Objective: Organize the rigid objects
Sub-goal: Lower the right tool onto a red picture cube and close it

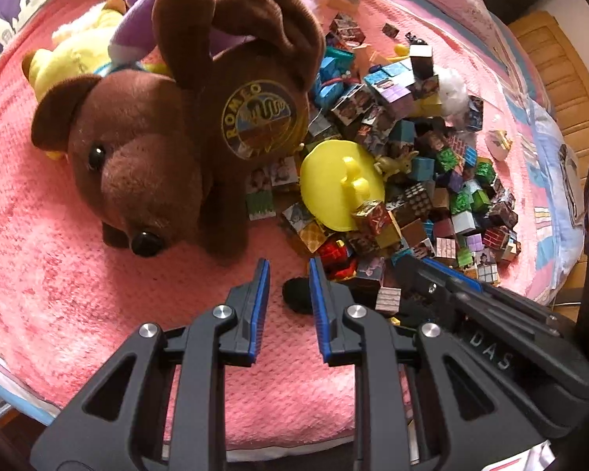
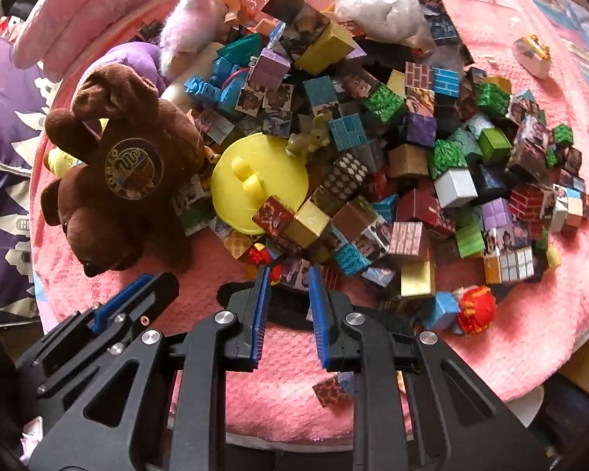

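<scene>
Both tongs hang over the pink towel blanket [image 1: 59, 274], empty: the left gripper [image 1: 289, 278] narrowly parted, the right gripper [image 2: 289, 284] the same. It looks like the reaching step; just ahead of the right tips lies the heap of small printed cubes [image 2: 412, 165], so next it should widen and choose 1 loose cube.

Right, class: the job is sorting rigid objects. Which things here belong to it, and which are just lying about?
Belong to the job:
- pile of printed cubes
- yellow lid
- red toy
- blue plastic piece

Just lying about:
- brown plush dog
- yellow plush
- purple plush
- pink blanket
</scene>
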A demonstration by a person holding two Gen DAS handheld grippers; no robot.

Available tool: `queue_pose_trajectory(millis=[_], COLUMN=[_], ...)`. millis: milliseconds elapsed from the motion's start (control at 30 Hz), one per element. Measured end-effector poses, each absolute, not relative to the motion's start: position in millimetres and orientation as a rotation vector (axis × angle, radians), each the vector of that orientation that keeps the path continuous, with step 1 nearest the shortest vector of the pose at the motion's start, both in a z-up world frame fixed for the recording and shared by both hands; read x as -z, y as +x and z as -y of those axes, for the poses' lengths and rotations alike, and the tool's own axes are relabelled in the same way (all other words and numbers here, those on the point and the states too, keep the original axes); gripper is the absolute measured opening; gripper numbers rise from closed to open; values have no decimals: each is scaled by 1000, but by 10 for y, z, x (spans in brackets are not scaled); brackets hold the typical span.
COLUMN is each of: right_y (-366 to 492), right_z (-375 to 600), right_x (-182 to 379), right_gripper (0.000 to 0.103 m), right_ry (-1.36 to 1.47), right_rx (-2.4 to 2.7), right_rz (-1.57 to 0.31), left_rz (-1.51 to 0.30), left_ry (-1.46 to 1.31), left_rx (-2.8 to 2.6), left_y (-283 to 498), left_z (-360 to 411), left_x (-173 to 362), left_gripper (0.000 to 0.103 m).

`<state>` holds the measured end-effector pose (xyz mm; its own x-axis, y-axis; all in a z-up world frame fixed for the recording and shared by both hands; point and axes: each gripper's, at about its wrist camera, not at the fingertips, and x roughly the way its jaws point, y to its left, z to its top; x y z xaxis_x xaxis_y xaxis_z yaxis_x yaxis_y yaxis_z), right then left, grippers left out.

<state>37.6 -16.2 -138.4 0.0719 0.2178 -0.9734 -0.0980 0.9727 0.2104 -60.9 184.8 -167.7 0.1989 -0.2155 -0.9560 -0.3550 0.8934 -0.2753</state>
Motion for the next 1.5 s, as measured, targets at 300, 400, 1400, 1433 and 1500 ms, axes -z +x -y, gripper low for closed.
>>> queue_pose_trajectory(millis=[300,400,1400,1433,1500], right_y=[546,593,547,551,559], right_z=[-81,-174,-167,-147,-134], right_x=[1437,1503,1538,1506,1494], right_gripper=[20,20,22,22,22], right_ry=[11,-22,-93,-102,-106], right_rx=[-318,-345,-333,-332,-325], right_rz=[-1481,-1498,-1494,-1489,-1479], left_rz=[-1399,-1415,-1423,-1423,-1425], left_ry=[-557,-580,-644,-643,-648], left_rx=[-146,-159,-160,-160,-162], left_y=[-591,-604,-595,-591,-595], left_z=[-1933,-1962,-1951,-1949,-1954], left_x=[1827,1896,2026,2030,2039], left_gripper=[23,23,28,28,28])
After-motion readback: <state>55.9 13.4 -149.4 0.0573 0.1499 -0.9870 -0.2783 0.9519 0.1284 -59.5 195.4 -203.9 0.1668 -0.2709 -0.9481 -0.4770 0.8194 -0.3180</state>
